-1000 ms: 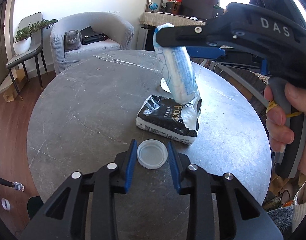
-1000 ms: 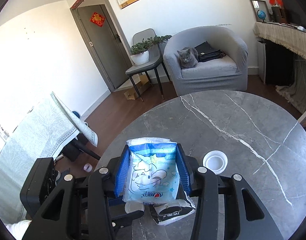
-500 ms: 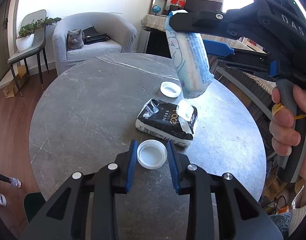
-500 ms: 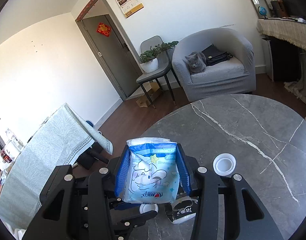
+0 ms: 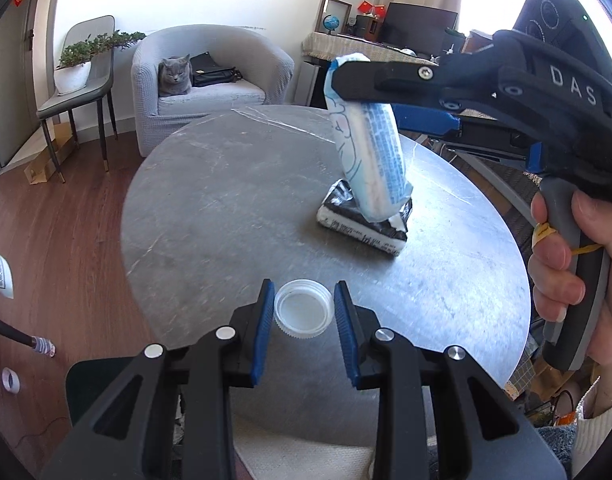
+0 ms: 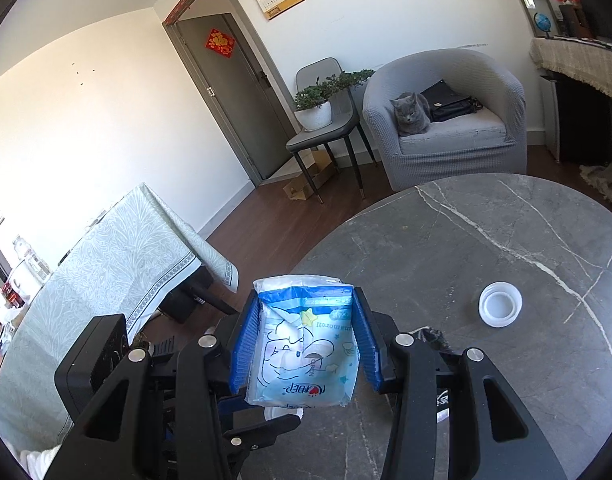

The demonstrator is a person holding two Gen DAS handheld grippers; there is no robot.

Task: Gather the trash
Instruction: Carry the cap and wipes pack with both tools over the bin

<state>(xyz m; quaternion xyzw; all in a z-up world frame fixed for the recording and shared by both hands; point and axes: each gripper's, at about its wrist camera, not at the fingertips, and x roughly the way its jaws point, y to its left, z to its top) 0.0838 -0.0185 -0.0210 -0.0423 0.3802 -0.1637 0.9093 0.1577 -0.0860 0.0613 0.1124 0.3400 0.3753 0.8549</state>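
Observation:
My left gripper (image 5: 303,308) is shut on a white plastic lid (image 5: 303,313), held above the near edge of the round grey marble table (image 5: 225,208). My right gripper (image 6: 306,340) is shut on a blue-and-white wipes packet (image 6: 306,354) and holds it in the air; the packet also shows in the left wrist view (image 5: 368,148), hanging over a black-and-white packet (image 5: 366,228) that lies on the table. A second white lid (image 6: 500,309) lies on the table to the right of the right gripper.
A grey armchair (image 6: 446,120) with a cat (image 6: 410,114) stands beyond the table. A chair with a potted plant (image 6: 318,108) stands beside it. A cloth-covered table (image 6: 105,260) is at the left. A dark bin edge (image 5: 89,384) shows below the left gripper.
Both grippers have lifted and pulled back toward the table's near edge, the left with the lid, the right with the wipes packet. The table now looks farther below.

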